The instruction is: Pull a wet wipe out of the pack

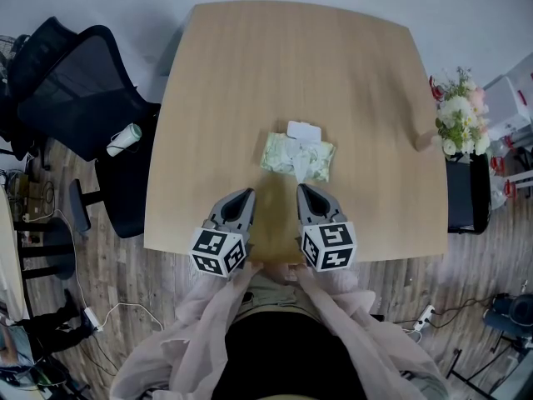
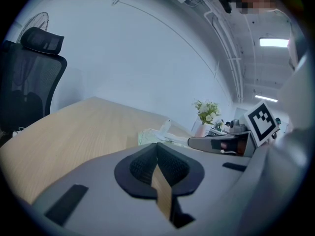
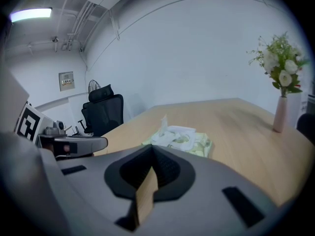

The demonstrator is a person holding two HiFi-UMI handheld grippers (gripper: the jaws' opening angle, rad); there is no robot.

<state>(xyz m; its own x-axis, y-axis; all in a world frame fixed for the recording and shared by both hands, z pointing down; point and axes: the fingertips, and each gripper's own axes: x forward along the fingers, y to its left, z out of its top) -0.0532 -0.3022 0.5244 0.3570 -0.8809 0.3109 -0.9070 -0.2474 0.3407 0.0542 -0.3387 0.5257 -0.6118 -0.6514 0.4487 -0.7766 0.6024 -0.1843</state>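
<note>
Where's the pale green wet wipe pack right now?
In the head view, the pale green soft pack of wet wipes lies near the middle of the light wooden table, just ahead of the right gripper.

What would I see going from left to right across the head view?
black chair → left claw → wipe pack → flowers

Pale green wipes pack (image 1: 297,157) lies flat near the middle of the table (image 1: 250,73), white flip lid (image 1: 304,131) open, a white wipe (image 1: 299,167) poking up out of it.
</note>
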